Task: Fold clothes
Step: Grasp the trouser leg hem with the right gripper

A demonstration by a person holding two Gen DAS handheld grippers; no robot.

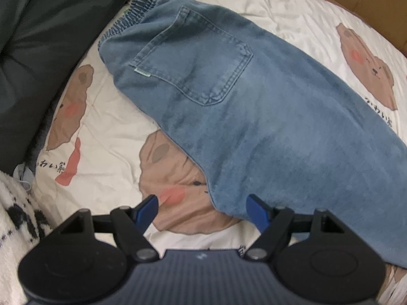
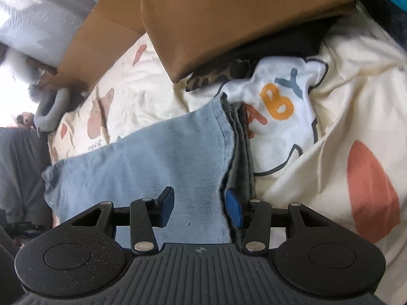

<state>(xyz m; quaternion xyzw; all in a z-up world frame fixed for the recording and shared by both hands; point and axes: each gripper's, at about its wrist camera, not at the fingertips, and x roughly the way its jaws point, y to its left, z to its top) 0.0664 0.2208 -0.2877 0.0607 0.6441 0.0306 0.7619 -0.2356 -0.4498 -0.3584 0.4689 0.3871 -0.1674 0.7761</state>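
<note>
One pair of blue jeans [image 1: 254,117] lies flat on the bed sheet [image 1: 106,132], already doubled leg on leg, the elastic waistband far from the left tool and the back pocket facing up. To fold well from here, I would judge that each tool should bite both layers at the near edge, then carry that edge over in one level sweep so the legs stay stacked. Left tool [image 1: 203,208] hangs spread wide just above the sheet, its right finger over the denim's near edge, nothing pinched. Right tool [image 2: 197,207] stands half spread over the leg end of the jeans [image 2: 142,157], cloth between the fingers but not visibly squeezed. Just beyond lies a white printed garment [image 2: 279,117].
</note>
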